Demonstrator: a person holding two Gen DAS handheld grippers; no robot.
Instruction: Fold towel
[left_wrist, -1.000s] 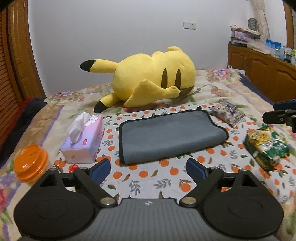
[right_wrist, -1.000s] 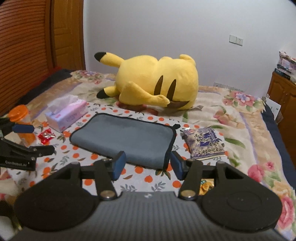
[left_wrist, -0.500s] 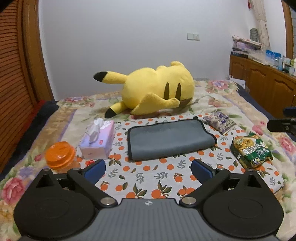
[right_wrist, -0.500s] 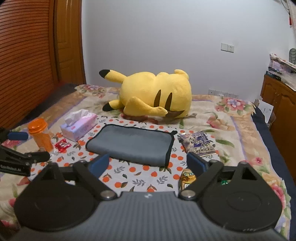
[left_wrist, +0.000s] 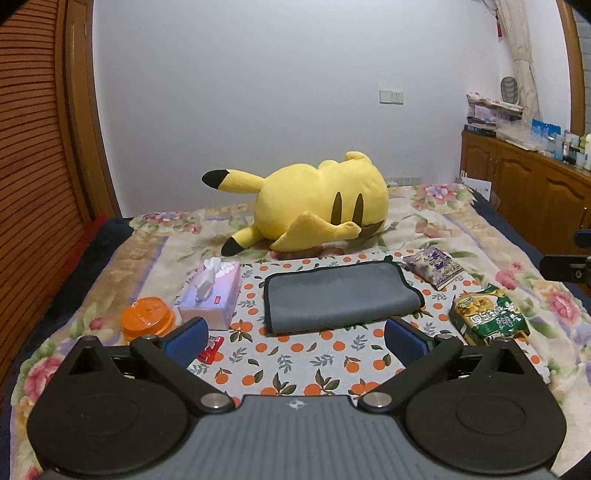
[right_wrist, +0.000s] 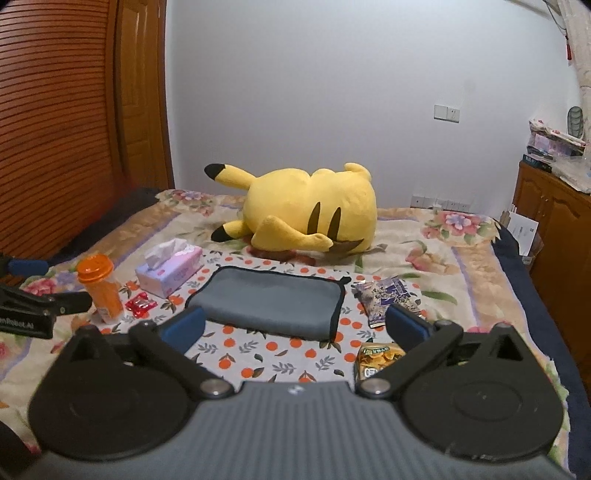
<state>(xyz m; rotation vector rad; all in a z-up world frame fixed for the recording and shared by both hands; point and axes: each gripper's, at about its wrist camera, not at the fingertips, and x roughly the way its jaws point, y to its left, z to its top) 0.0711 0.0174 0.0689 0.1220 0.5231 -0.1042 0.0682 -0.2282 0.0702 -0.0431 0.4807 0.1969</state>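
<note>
A grey towel (left_wrist: 340, 295) with black edging lies folded flat on an orange-patterned cloth (left_wrist: 295, 354) on the bed. It also shows in the right wrist view (right_wrist: 269, 299). My left gripper (left_wrist: 295, 338) is open and empty, held back from the towel's near edge. My right gripper (right_wrist: 295, 325) is open and empty, also held back and above the towel's near edge. The right gripper's side shows at the right edge of the left wrist view (left_wrist: 565, 266). The left gripper's side shows at the left edge of the right wrist view (right_wrist: 40, 306).
A yellow plush toy (left_wrist: 317, 206) lies behind the towel. A tissue box (left_wrist: 212, 295), an orange-lidded bottle (right_wrist: 99, 291) and a red wrapper (right_wrist: 140, 304) sit left of it. A purple snack bag (left_wrist: 434, 267) and a green snack bag (left_wrist: 487, 317) sit right. A wooden cabinet (left_wrist: 535, 195) stands right.
Both grippers have pulled back and up from the towel, which looks smaller now. The right gripper's jaws have opened wider. The towel has not moved.
</note>
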